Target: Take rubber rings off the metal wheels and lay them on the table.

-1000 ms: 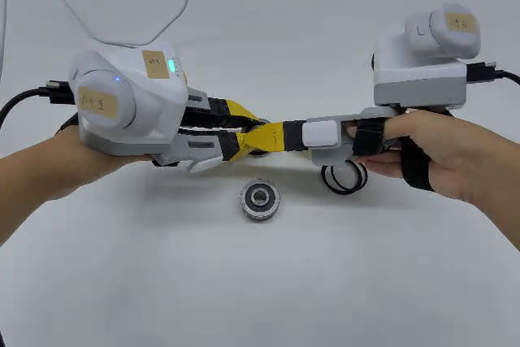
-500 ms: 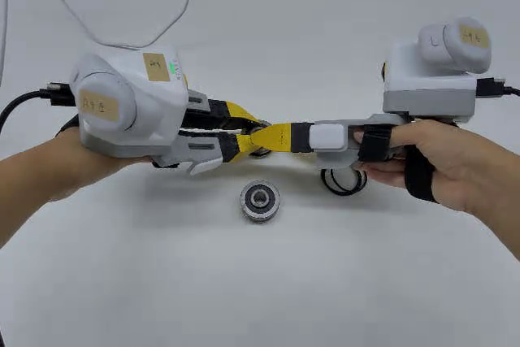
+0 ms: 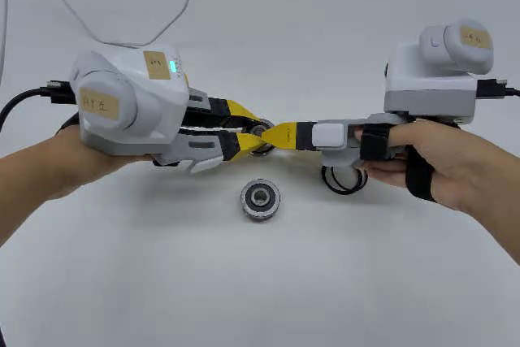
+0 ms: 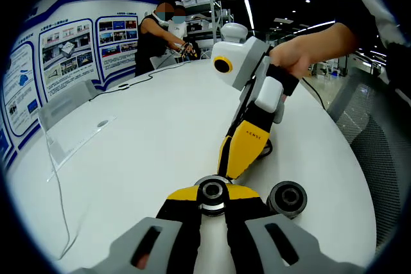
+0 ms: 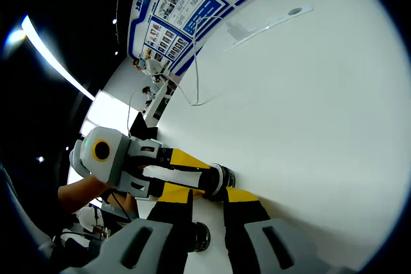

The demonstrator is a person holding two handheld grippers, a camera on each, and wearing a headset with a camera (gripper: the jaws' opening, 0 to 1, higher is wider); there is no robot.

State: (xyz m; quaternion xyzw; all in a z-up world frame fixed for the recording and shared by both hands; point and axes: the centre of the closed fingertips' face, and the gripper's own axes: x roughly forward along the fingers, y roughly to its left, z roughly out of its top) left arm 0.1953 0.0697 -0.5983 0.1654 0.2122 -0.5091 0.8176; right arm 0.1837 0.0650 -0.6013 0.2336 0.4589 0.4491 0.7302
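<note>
1. While I hold both tools just above the smooth white tabletop point(image 3: 284, 290), my left hand-held gripper point(image 3: 253, 139) is clamped on a metal wheel point(image 3: 262, 129), with 1 yellow-tipped jaw on each side of it.
2. In the left gripper view, that wheel is a round disc with a dark outer band, a bright steel ring inside it and a black hub hole in the middle. It is held clear of the tabletop.
3. My right hand-held gripper point(image 3: 273, 136) comes in from the opposite side. Its 2 yellow jaws are drawn nearly together into a narrow wedge, and their tips are pressed against the same wheel's rim.
4. Whether those tips have rubber pinched between them, I cannot tell.
5. Both grippers have glossy white plastic bodies, black jaw arms and matte yellow tip covers.
6. The other wheel point(image 3: 260, 199) lies flat on the tabletop, nearer to me and just below the meeting jaws. It has a dark rim, a grey metal face and a dark centre.
7. Thin black rubber rings point(image 3: 345, 180) lie on the tabletop under my right gripper as overlapping loops.
</note>
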